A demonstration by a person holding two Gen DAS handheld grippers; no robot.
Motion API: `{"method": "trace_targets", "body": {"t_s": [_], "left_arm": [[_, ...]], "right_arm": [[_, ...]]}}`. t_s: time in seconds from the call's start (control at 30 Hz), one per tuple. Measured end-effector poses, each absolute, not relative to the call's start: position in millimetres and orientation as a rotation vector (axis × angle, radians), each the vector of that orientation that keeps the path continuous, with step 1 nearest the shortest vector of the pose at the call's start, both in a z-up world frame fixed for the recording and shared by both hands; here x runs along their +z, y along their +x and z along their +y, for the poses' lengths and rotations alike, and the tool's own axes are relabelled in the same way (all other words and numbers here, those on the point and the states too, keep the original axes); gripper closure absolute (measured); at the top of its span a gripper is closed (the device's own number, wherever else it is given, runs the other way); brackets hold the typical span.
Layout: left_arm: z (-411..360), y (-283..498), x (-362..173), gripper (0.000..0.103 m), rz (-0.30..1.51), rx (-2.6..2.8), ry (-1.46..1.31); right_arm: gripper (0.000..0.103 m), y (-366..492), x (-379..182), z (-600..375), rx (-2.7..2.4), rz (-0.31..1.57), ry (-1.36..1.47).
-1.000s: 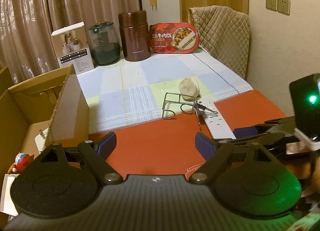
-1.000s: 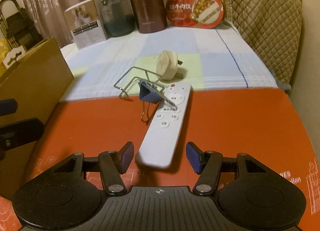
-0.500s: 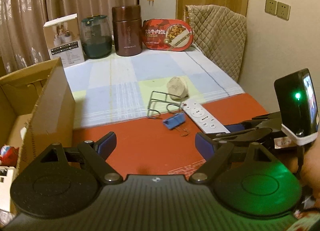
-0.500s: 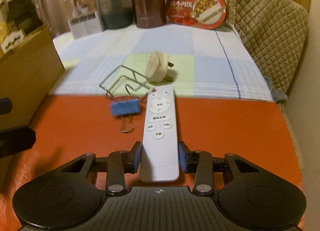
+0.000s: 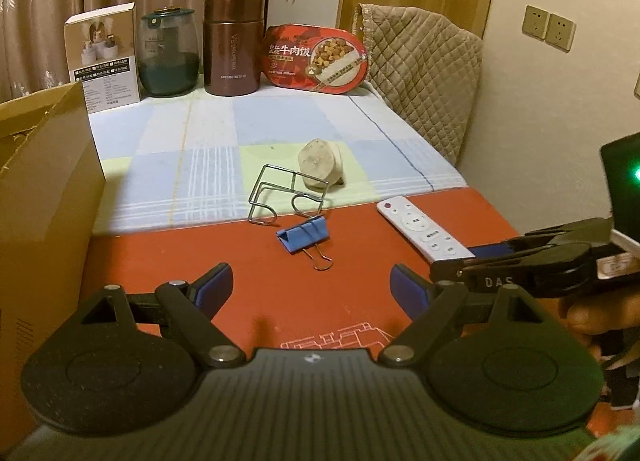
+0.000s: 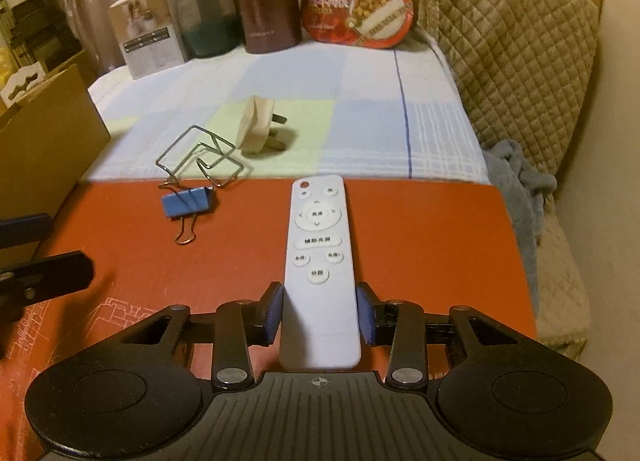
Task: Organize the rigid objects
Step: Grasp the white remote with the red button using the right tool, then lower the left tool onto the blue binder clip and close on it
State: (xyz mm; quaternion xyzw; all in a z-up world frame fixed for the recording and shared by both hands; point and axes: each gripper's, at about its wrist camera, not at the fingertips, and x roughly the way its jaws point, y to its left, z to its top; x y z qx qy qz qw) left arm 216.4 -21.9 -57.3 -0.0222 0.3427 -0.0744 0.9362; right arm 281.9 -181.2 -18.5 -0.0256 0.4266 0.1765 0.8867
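Here, in the left wrist view, the left gripper [image 5: 311,288] fills the bottom of the frame with its fingers [image 5: 214,286] spread wide and nothing between them, hanging over the red mat [image 5: 260,269] on the desk. Just above the gap, near the centre, lies a blue binder clip [image 5: 304,238] with its wire handle toward the camera, and behind it a bent wire rack [image 5: 280,197] sits at the edge of the checked cloth [image 5: 208,141]. A pale plug adapter [image 5: 320,163] rests on the cloth just behind the rack. At centre right the white remote [image 5: 420,227] runs diagonally, its red-button end toward the upper left and its lower end going into the right gripper [image 5: 478,255], which comes in from the right edge with a hand [image 5: 596,313] behind it. A cardboard box [image 5: 44,189] stands along the left edge.

In the right wrist view, the right gripper [image 6: 319,315] pinches the remote [image 6: 318,261] near its lower end, blue pads pressing both long sides; its fingers have just been closing on it. The remote's long axis runs nearly straight up the frame, button face up, red button at the far end near the cloth's edge. The clip [image 6: 186,201] lies left of it, well apart, with the rack [image 6: 200,161] and the adapter [image 6: 256,127] above. Along the back stand a white carton [image 6: 146,37], a dark glass jar [image 6: 208,17], a brown flask [image 6: 266,1] and a red food tin [image 6: 358,11].
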Motion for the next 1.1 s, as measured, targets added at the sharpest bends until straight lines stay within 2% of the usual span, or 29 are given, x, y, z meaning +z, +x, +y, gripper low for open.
{"method": "trace_targets", "body": {"t_s": [0.37, 0.57, 0.83, 1.1], "left_arm": [[-20.1, 233.7, -78.4, 0.02, 0.7, -0.113, -0.068], [-19.6, 245.4, -85.7, 0.02, 0.693, -0.104, -0.082], [-30.1, 268.2, -96.5, 0.02, 0.676, -0.104, -0.084], [-42.5, 295.2, -110.2, 0.031, 0.684, -0.038, -0.062]], "right_arm": [[0.067, 284.5, -25.0, -160.7, 0.354, 0.817, -0.164], [0.068, 293.6, -22.5, -159.1, 0.324, 0.851, -0.157], [0.068, 302.2, 1.0, -175.0, 0.278, 0.797, -0.056], [0.068, 312.6, 8.2, -177.5, 0.269, 0.787, -0.019]]}}
